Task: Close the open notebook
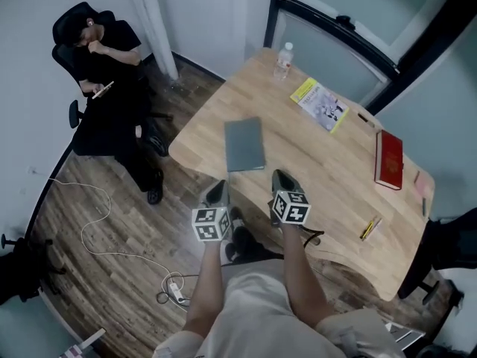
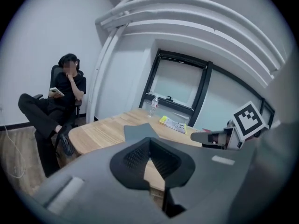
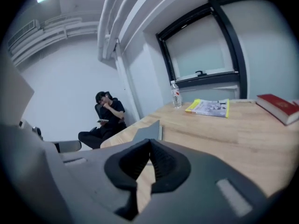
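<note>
L claw [image 2: 149, 146]: closed, empty | R claw [image 3: 149, 153]: closed, empty | notebook [image 1: 244, 145]: cover down, on table [image 1: 328, 177]

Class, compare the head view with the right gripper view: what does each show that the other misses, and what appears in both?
Only the head view: a yellow pen, the white floor cable and a power strip. Only the right gripper view: ceiling pipes and, close up, the right tool with its jaws shut together. Both: the closed grey notebook, water bottle, yellow booklet, red book and seated person.
</note>
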